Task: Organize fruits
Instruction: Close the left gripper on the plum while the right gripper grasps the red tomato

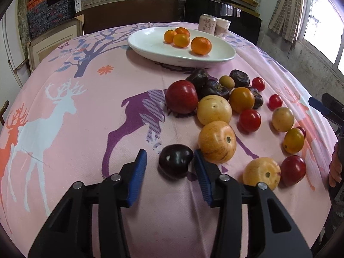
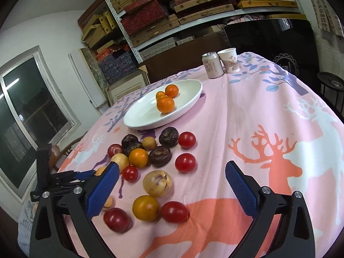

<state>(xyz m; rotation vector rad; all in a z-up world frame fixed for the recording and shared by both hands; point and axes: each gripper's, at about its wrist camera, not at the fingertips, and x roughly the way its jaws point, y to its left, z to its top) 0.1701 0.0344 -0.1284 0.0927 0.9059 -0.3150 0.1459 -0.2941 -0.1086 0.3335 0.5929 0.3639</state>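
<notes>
A dark purple plum (image 1: 175, 161) lies on the pink deer tablecloth between the blue pads of my left gripper (image 1: 169, 159). The right pad is at the plum's side, while a gap shows at the left pad, so the jaws are open. To its right sits a loose pile of fruit: a yellow fruit (image 1: 217, 142), a red one (image 1: 181, 96), small red tomatoes and dark wrinkled fruits. A white oval plate (image 1: 150, 49) behind holds several oranges (image 1: 201, 45). My right gripper (image 2: 172, 165) hovers wide open over the pile's near side, holding nothing.
A drink can (image 2: 212, 65) and a paper cup (image 2: 230, 63) stand at the table's far edge. Shelves of boxes and a dark chair back are behind the table. The left gripper (image 2: 71, 175) shows side-on at the left of the right wrist view.
</notes>
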